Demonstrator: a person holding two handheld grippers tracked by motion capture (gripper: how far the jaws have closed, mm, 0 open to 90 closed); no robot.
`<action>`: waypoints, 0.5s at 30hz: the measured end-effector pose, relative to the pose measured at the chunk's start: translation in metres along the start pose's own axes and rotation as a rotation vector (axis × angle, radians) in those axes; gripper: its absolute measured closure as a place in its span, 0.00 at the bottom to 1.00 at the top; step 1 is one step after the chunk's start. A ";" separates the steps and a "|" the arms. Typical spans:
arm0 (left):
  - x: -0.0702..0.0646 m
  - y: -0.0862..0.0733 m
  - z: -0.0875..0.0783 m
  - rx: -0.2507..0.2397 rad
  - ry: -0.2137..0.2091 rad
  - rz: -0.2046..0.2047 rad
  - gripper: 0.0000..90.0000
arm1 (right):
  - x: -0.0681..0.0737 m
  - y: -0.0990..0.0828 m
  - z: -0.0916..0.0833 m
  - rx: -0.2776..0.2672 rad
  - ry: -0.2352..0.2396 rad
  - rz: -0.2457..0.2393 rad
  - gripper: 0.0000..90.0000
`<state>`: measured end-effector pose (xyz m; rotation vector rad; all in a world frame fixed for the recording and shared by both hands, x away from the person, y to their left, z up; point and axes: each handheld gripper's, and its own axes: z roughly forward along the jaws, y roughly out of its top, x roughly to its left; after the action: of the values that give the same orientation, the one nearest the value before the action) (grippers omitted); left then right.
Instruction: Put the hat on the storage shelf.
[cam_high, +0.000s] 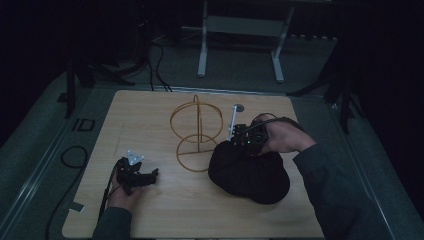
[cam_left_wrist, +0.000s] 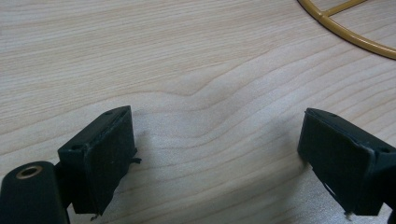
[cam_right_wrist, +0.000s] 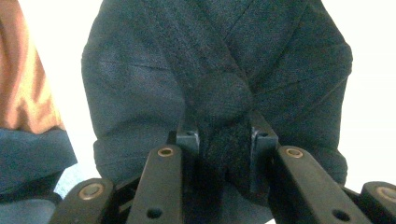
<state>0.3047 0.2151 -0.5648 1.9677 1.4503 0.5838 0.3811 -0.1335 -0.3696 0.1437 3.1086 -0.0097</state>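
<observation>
Centrally on the wooden table (cam_high: 150, 210), the right gripper (cam_high: 240, 141) pinches a fold of the black cap (cam_high: 250, 172), which sits at four o'clock of the gold wire stand (cam_high: 196, 134), just beside it. At eight o'clock the left gripper (cam_high: 150, 176) rests with jaws wide apart over bare board, near the front edge; dark floor surrounds the table

wire stand (cam_high: 196, 134) mid-desk, black cap (cam_high: 250, 170) just right of it, bare desk (cam_high: 145, 115) along left edge and near edge
</observation>
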 end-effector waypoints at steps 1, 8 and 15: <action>0.000 0.000 0.000 0.000 0.000 0.000 0.12 | 0.000 -0.001 -0.002 0.000 -0.001 0.004 0.81; 0.000 0.000 0.000 0.001 0.000 0.001 0.12 | -0.004 -0.007 -0.015 -0.006 -0.009 0.015 0.81; 0.000 0.000 0.000 0.003 0.000 0.004 0.12 | -0.008 -0.014 -0.031 -0.017 -0.023 0.020 0.81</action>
<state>0.3047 0.2154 -0.5646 1.9732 1.4489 0.5833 0.3865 -0.1480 -0.3382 0.1724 3.0830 0.0157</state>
